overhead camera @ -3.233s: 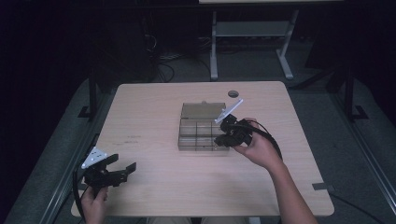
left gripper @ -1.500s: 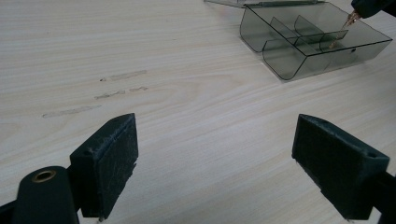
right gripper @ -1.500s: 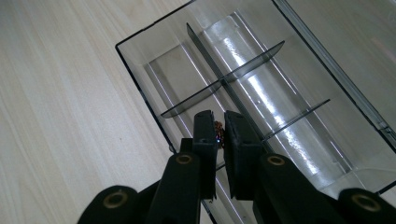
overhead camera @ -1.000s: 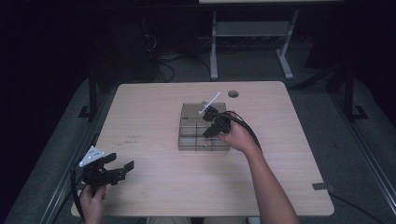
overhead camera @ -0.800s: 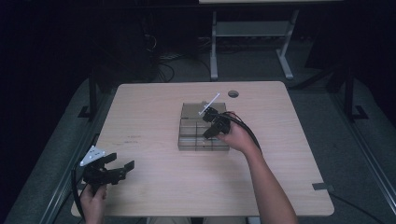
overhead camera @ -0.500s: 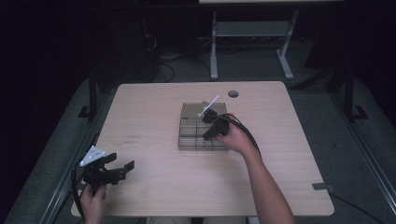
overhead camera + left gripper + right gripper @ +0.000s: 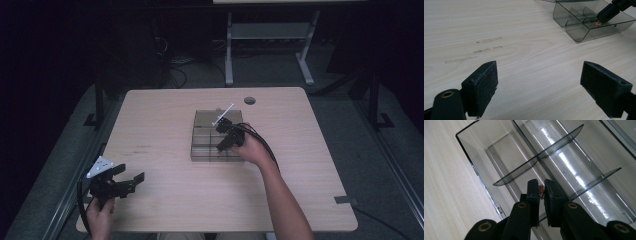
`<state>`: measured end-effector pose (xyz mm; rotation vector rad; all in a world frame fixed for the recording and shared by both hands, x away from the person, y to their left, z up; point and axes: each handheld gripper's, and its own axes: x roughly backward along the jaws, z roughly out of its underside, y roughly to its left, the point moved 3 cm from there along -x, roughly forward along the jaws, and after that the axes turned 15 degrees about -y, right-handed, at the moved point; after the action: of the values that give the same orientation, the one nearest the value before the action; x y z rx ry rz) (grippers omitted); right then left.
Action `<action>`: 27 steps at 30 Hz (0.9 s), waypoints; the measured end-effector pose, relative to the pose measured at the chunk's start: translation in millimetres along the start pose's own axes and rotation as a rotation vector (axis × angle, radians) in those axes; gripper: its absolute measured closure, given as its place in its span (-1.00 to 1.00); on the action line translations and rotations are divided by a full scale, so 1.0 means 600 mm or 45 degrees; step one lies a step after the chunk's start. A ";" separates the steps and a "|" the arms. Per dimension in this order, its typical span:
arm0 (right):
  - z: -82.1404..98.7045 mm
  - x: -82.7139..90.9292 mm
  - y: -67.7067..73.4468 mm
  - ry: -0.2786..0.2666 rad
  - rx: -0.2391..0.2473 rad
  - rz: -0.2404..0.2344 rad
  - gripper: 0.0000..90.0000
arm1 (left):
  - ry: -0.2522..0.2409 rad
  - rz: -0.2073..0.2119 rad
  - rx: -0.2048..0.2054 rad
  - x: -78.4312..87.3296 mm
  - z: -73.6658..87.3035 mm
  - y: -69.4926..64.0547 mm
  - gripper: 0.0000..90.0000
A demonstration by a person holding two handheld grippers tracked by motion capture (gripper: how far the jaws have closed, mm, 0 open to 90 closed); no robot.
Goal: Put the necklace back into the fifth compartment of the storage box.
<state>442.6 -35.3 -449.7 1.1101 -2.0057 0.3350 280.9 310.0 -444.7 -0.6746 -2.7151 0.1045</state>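
Observation:
A smoky clear tray point(image 7: 200, 150) with several compartments stands at the table's middle. My right gripper point(image 7: 221, 146) reaches down into it. In the right gripper view its jaws point(image 7: 541, 188) stand almost together over a compartment near the tray's wall point(image 7: 477, 173), pinching a tiny copper-coloured piece point(image 7: 541, 190). The jaws have just been opening slightly, with the piece still between the pads. The left gripper view shows that piece point(image 7: 598, 23) at the right gripper's tip inside the tray point(image 7: 584, 35). My left gripper point(image 7: 131, 176) rests at the near left corner, jaws point(image 7: 539, 82) wide apart with nothing between them.
The wooden table point(image 7: 165, 115) has a round cable hole point(image 7: 249, 100) at the back right and a strip of tape point(image 7: 346, 200) near the front right edge. Faint scuff marks point(image 7: 474, 47) lie ahead of the left gripper. A desk frame point(image 7: 270, 35) stands beyond.
Since the oldest frame the right gripper has moved left from the tray's right edge to over its compartments, then barely shifted. The left gripper has kept still.

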 end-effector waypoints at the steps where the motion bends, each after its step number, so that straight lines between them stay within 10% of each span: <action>1: 0.000 0.000 0.002 -0.003 0.000 0.005 0.76 | -0.005 0.001 0.000 0.000 0.000 0.000 -0.69; 27: 0.021 0.073 -0.001 -0.075 -0.013 0.035 0.41 | 0.003 0.001 -0.021 -0.001 0.000 -0.004 -0.69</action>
<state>423.7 -68.8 -425.0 1.0984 -2.0733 0.3089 280.5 307.6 -444.3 -0.6798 -2.7165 0.0819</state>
